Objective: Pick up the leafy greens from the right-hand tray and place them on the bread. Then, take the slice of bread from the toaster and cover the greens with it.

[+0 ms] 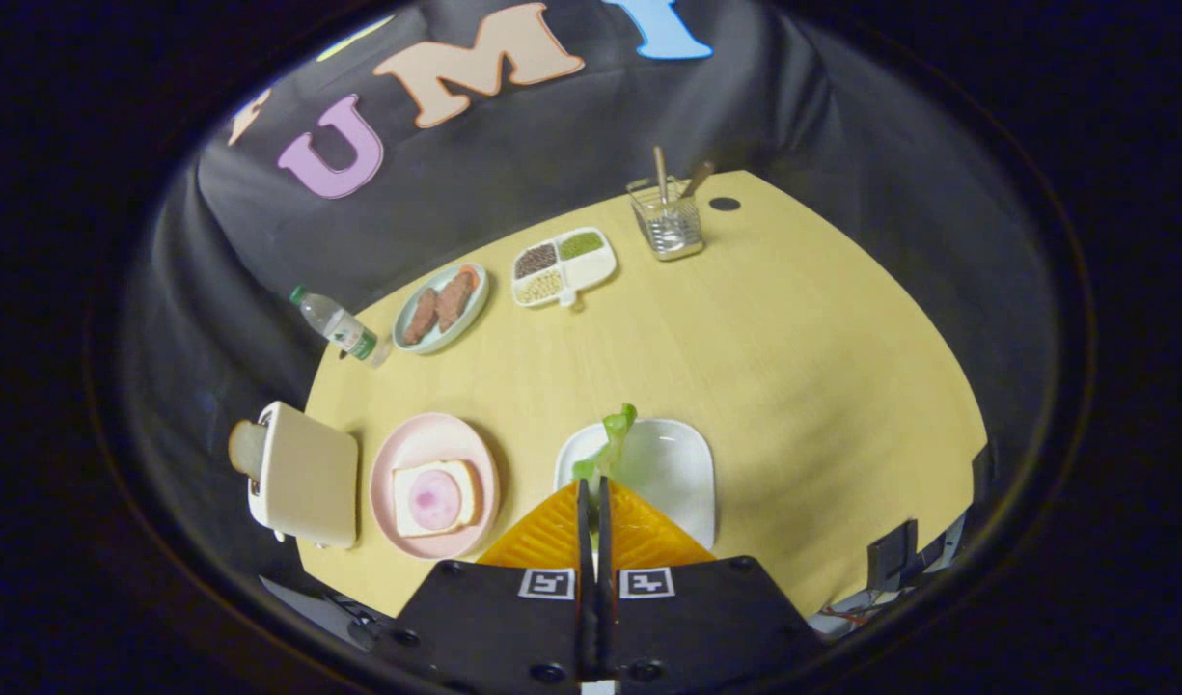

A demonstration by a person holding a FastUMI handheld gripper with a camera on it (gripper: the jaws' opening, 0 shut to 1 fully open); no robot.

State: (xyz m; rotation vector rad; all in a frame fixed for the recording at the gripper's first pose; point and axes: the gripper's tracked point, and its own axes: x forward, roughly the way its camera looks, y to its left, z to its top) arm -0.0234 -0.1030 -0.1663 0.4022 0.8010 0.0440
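Your fingers [593, 487] clamped on the greens [612, 442] | held above white tray [682, 473] | so you can carry them to bread [436, 497] on pink plate [398, 454]

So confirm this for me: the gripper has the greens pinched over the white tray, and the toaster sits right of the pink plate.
Wrong on one point: in the gripper view the toaster sits left of the pink plate, not right. The gripper does pinch the greens over the white tray.
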